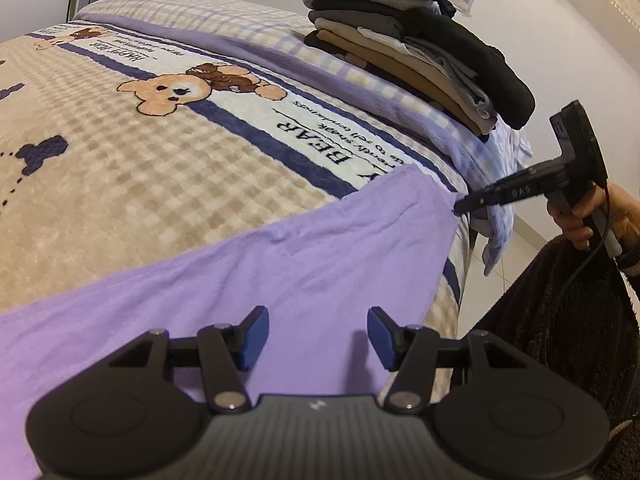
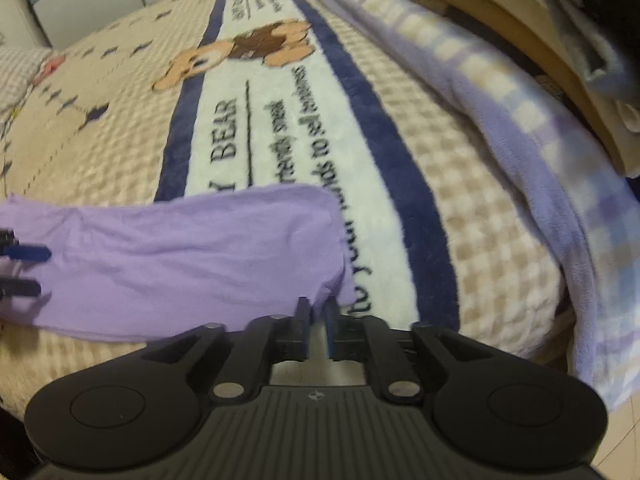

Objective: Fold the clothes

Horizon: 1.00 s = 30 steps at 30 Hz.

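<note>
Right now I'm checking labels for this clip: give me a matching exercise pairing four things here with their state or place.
Things:
1. left gripper
2. right gripper
3. purple garment
4. clothes stack

States:
A. folded, piled at the bed's far edge
B. open, above the cloth
C. spread on the bear blanket
D. pinching a cloth corner

Pairs: 1-B, 2-D, 3-C, 4-A

Clothes stack (image 2: 520, 20) cut by top edge, blurred; left claw (image 2: 24, 270) maybe half offscreen.
</note>
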### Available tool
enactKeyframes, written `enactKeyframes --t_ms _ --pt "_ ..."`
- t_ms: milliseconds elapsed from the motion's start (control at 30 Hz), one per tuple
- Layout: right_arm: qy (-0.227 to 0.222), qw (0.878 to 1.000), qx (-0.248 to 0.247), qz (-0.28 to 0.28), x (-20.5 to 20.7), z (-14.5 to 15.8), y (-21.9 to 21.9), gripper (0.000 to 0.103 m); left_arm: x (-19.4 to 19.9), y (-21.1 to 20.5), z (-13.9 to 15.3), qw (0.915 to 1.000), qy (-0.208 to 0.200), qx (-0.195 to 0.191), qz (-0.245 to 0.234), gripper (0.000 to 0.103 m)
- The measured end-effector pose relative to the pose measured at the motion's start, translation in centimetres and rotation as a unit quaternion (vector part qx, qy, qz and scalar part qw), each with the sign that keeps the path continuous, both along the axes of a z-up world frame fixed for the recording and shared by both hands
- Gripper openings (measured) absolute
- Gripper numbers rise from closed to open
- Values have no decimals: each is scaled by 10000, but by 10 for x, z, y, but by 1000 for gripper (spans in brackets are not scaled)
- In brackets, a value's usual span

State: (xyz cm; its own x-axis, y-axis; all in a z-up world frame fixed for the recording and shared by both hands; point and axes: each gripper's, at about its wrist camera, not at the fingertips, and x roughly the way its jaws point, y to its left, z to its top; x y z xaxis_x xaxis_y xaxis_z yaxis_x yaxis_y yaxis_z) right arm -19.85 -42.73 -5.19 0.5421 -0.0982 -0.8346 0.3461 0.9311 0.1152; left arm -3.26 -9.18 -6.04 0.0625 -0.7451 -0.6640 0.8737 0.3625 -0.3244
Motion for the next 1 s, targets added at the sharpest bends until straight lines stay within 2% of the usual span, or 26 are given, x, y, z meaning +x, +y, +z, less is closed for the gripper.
enactKeyframes --t_ms 33,67,500,533,600,700,833,1000 --pt "-54 10000 -4 0 3 0 -1 28 0 0 0 10000 2 -6 3 56" --pt "-104 9999 -6 11 6 -1 -2 29 0 0 0 10000 7 -13 11 56" --pt "-767 9969 -73 164 50 -13 -11 30 0 2 -1 9999 -33 -53 89 56" --pt "-825 9963 -113 188 51 -16 -9 29 0 3 0 9999 -73 -76 116 56" --pt "-894 9950 -276 352 52 -17 -1 7 4 6 1 9996 -140 -101 236 56" --pt "-1107 9917 -569 331 51 -11 4 6 15 13 1 9984 -125 -151 524 56" --pt "-1029 9925 -643 155 52 -14 -4 5 28 18 -2 9961 -114 -185 853 56" --pt "-1164 9901 -770 146 52 -10 -3 4 33 21 -2 9946 -111 -271 994 57"
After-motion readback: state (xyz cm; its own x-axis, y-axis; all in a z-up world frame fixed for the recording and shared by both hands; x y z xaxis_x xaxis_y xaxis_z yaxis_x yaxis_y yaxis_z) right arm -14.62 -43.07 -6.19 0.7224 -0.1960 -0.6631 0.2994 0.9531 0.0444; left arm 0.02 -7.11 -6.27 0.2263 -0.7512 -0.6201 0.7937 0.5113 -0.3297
